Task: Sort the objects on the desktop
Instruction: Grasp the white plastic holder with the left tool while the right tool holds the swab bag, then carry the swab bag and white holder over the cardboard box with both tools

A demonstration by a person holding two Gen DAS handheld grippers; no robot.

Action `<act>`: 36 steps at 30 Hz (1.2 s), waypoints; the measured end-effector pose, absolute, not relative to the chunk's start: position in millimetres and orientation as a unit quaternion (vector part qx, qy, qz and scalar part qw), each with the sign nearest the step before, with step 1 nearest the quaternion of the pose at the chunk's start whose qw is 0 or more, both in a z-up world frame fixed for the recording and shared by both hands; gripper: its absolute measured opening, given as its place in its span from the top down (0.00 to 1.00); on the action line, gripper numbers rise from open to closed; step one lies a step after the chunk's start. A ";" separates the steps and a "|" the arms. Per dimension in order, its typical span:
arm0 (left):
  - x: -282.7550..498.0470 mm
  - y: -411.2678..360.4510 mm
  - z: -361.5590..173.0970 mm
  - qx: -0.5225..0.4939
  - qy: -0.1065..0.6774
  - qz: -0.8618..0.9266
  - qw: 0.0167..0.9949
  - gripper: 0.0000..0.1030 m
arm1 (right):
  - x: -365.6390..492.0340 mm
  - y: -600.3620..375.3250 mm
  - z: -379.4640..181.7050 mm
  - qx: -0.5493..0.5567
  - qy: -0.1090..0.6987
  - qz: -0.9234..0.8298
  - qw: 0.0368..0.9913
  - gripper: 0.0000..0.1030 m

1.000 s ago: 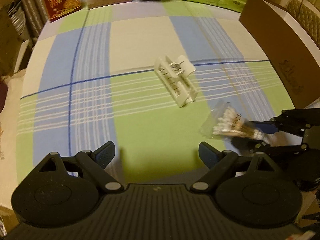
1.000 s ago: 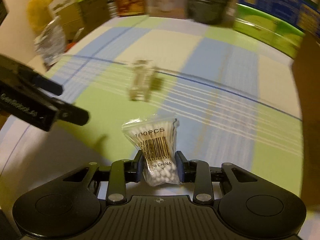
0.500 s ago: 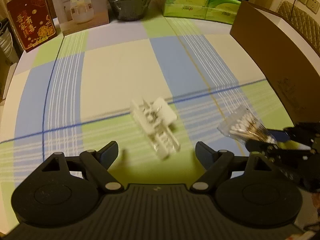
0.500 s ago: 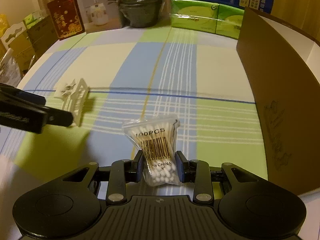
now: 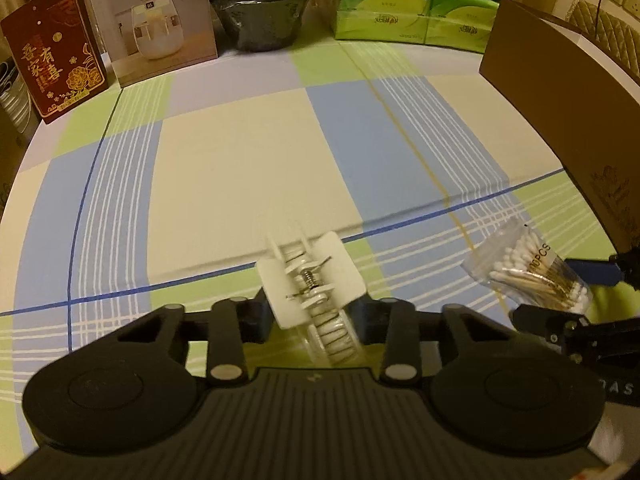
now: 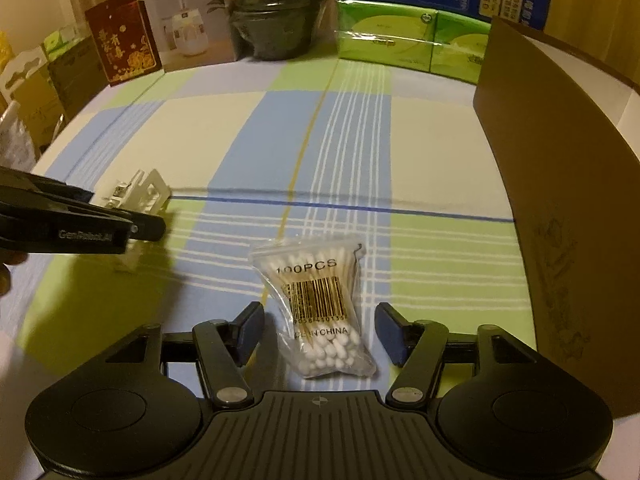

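- The white clip [image 5: 316, 292] lies on the checked surface [image 5: 248, 184], between the pads of the left gripper [image 5: 310, 314].
- The left gripper's jaws have just been closing and now clamp the clip's sides; the step in hand is its pick-up.
- The cotton swab bag [image 6: 322, 312] lies flat on the surface, near the brown box [image 6: 560, 184].
- The right gripper [image 6: 320, 334] has just been opening; its pads stand apart, clear of the bag.
- Next move, as judged: lift the clip straight up, checking that the grip holds.
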State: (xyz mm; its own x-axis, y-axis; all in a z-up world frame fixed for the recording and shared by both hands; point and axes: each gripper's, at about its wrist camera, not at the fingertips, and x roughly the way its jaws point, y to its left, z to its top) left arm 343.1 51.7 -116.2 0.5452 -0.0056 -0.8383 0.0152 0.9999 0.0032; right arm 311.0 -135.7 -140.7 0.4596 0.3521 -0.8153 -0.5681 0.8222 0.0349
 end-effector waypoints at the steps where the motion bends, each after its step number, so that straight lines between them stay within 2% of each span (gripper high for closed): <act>1: 342.3 52.6 -116.3 0.006 0.477 -0.008 0.879 0.70 | 311.6 -134.4 -141.4 -0.127 0.441 0.273 0.845 0.43; 9: 328.6 58.4 -114.9 0.009 0.481 -0.008 0.876 0.71 | 317.7 -126.4 -143.2 -0.139 0.435 0.279 0.845 0.45; 11: 322.4 58.0 -114.5 0.010 0.483 -0.009 0.876 0.72 | 316.5 -125.5 -143.1 -0.141 0.431 0.287 0.844 0.53; 13: 315.3 56.9 -113.7 0.010 0.486 -0.010 0.874 0.72 | 314.0 -123.5 -142.4 -0.146 0.429 0.295 0.841 0.68; 16: 305.4 53.8 -112.7 0.013 0.490 -0.014 0.871 0.72 | 310.5 -124.1 -141.3 -0.146 0.431 0.299 0.839 0.74; 36: 258.4 -0.2 -74.8 0.033 0.469 -0.051 0.881 0.73 | 263.0 -191.6 -116.4 -0.075 0.462 0.326 0.821 0.77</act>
